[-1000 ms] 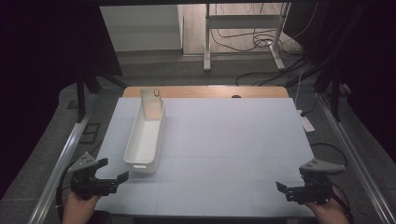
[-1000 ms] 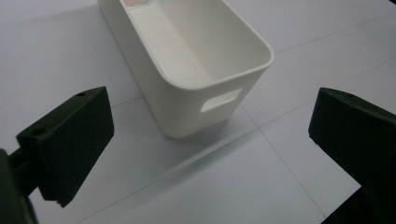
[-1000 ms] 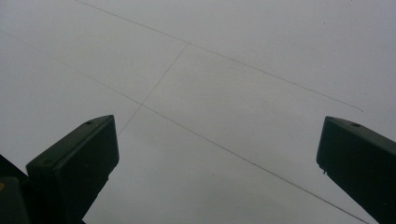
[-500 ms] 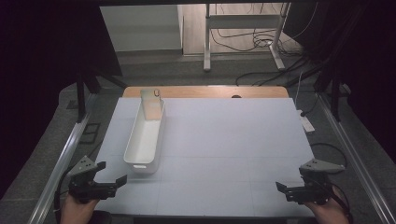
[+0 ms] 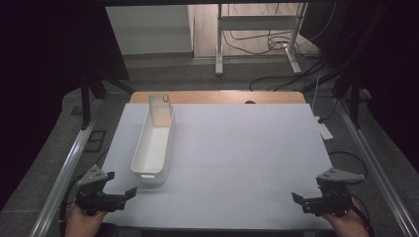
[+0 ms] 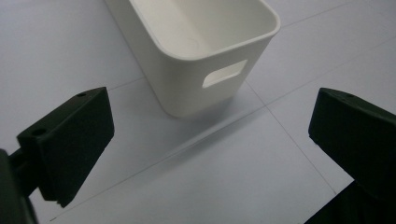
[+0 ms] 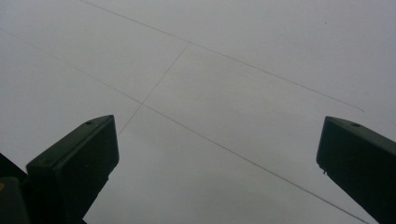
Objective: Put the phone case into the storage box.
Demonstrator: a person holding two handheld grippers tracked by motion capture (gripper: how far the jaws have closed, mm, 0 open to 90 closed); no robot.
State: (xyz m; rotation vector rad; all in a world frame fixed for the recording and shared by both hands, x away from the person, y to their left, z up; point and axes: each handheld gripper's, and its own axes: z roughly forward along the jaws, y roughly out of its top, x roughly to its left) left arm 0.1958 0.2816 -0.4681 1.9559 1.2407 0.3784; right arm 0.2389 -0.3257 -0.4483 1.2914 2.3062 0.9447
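A long white plastic bin (image 5: 152, 145) lies lengthwise on the left half of the pale mat (image 5: 247, 148). A flat greyish packet (image 5: 160, 108) leans upright in its far end. My left gripper (image 5: 129, 193) hovers open at the near left corner. It points at the bin's near end, a short gap away. In the left gripper view the bin's end wall (image 6: 205, 88) with its handle slot sits ahead of the left gripper (image 6: 210, 144), whose jaws are spread wide. My right gripper (image 5: 296, 198) is open at the near right corner. The right gripper (image 7: 217, 163) has bare mat between its jaws.
A wooden strip (image 5: 217, 97) of the table shows along the far edge. Metal rails (image 5: 74, 158) run down both sides. A small white device (image 5: 325, 131) lies off the mat's right edge. Beyond the table are a metal stand (image 5: 257, 29) and floor cables.
My left gripper has drifted slightly back toward the near left corner. The right gripper and the bin have not moved.
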